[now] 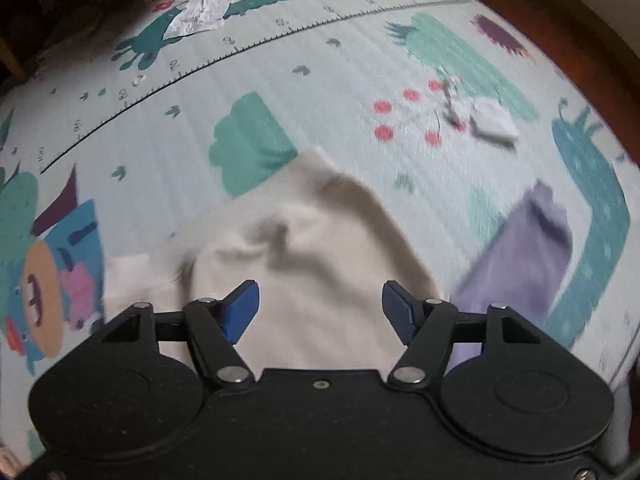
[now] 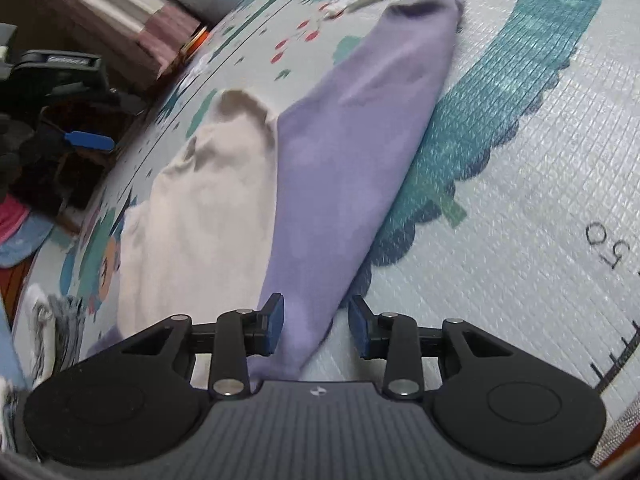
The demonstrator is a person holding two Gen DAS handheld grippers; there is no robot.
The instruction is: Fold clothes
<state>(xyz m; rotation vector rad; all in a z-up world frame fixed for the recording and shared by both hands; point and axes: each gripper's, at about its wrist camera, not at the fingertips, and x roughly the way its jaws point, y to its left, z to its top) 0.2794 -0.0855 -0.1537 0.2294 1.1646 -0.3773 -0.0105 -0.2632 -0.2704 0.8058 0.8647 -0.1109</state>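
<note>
Clutter rings my work: a crumpled white paper [image 1: 202, 14] lies far off on the play mat [image 1: 320, 64], a small white scrap [image 1: 494, 120] sits by the red dots, and folded blankets [image 2: 120, 28] with dark odds and ends crowd the mat's left edge. Nothing blocks either tool. My left hand-held gripper [image 1: 320, 308] is spread wide and empty, hovering over the cream garment [image 1: 320, 256], which lies rumpled directly ahead and beneath it. My right hand-held gripper [image 2: 316, 328] is released too, its blue pads [image 2: 276, 320] straddling the near end of the purple garment [image 2: 352, 140]. That purple piece stretches away from me, overlapping the cream one's right edge.
</note>
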